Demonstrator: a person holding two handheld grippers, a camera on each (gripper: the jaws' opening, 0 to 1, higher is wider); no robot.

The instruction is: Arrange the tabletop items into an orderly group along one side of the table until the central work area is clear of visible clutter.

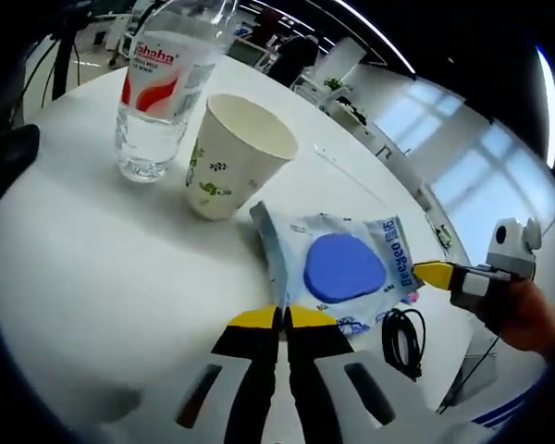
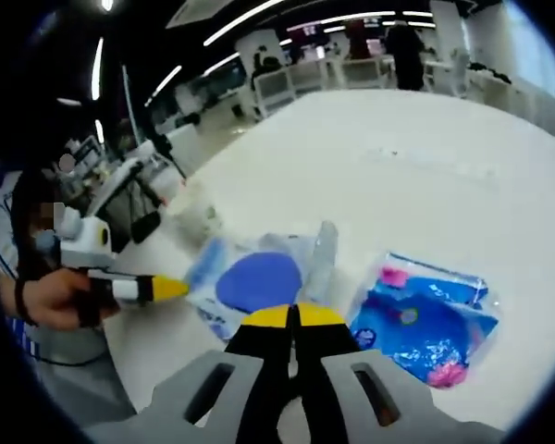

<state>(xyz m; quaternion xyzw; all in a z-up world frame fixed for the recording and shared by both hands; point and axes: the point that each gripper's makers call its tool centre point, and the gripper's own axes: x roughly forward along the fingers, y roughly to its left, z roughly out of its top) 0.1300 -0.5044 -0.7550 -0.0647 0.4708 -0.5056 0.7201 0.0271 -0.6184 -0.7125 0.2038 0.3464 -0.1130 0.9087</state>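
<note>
Bottle [image 1: 162, 88] and cup [image 1: 231, 157] face left gripper [image 1: 284, 316]; second blue packet [image 2: 425, 319] faces right gripper [image 2: 296, 314]; jaws together.

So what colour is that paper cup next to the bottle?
Cream paper cup with small green leaf prints, clearest in the left gripper view.

On the white table [image 1: 92, 277] a clear water bottle [image 1: 162, 88] with a red-and-white label stood upright, with a leaf-printed paper cup [image 1: 233, 155] just beside it. Nearer lay a flat packet [image 1: 338, 268] bearing a blue oval. The left gripper [image 1: 284, 319] had its yellow-tipped jaws closed together at the packet's near edge, perhaps pinching it. The right gripper [image 1: 435, 274] reached in, its yellow tip at the packet's far edge. A black cable [image 1: 404, 340] lay coiled near the packet.
</note>
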